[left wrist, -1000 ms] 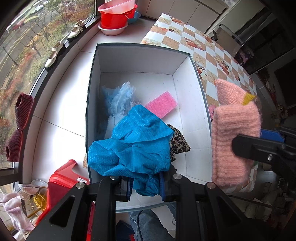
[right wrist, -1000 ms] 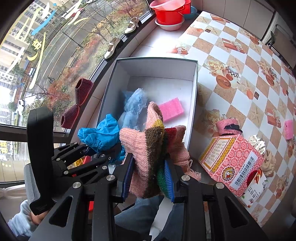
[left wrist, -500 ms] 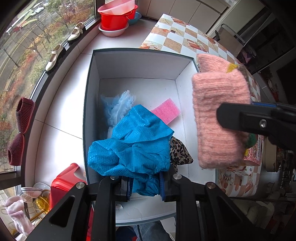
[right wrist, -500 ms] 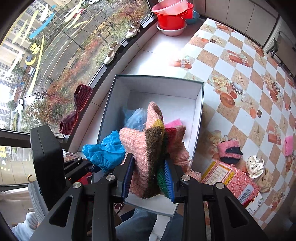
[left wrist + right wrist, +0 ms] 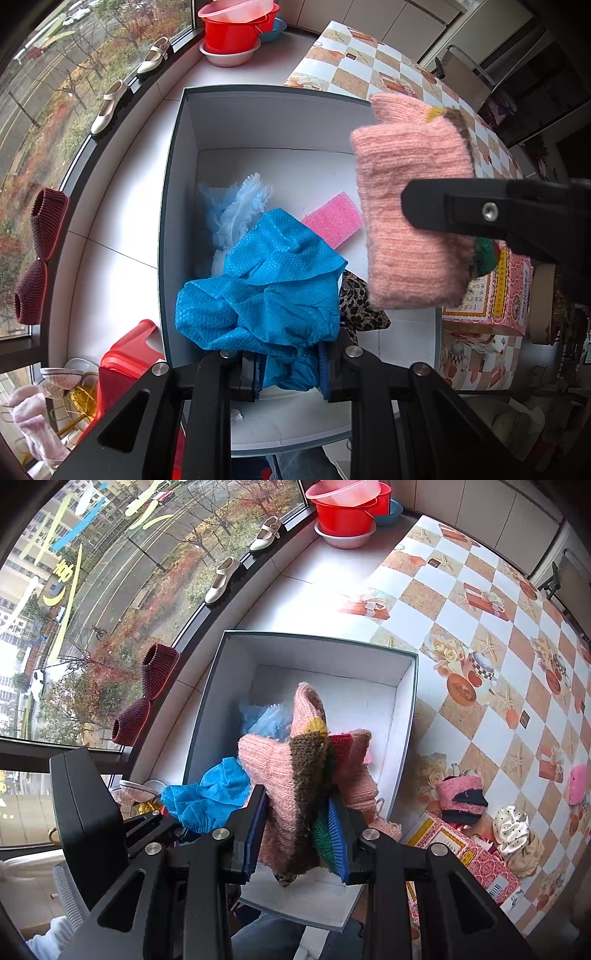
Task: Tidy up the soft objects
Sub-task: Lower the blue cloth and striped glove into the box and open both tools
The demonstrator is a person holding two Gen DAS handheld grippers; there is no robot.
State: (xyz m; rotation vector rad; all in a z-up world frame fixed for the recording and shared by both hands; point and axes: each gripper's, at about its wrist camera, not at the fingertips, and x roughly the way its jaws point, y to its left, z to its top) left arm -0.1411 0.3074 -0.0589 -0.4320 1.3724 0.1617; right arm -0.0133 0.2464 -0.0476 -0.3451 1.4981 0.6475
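A bulky pink knitted woollen piece with brown, yellow, red and green stripes (image 5: 295, 786) hangs bunched between the blue pads of the right gripper (image 5: 297, 834), its jaws pinched on the folded middle. It hovers over the open dark-rimmed white cardboard box (image 5: 404, 716), above the box's 3 o'clock wall as the left wrist camera shows it. The knit looks light, thick and springy – it should squash under the pads rather than slip, and a hold on the doubled fold seems the safest place, since a loose edge would likely stretch and sag. Its long axis runs roughly upright, a pointed end toward 12 o'clock in the right wrist view and the frayed lower end dangling toward 6.

At the box's 6 o'clock edge, the left gripper (image 5: 290, 373) is clamped on a crumpled bright-blue textured cloth (image 5: 266, 288) – thin, floppy stuff that spills out wide above the jaws and has no clear axis.

Already lying in the box are a pale-blue fluffy cloth (image 5: 236, 206) near 10 o'clock, a pink rectangular sponge (image 5: 332, 219) near the centre and a leopard-print fabric scrap (image 5: 358, 306) toward 4 o'clock. Outside, to the right on the checked tablecloth (image 5: 480, 657), stands a pink patterned carton (image 5: 506, 291).
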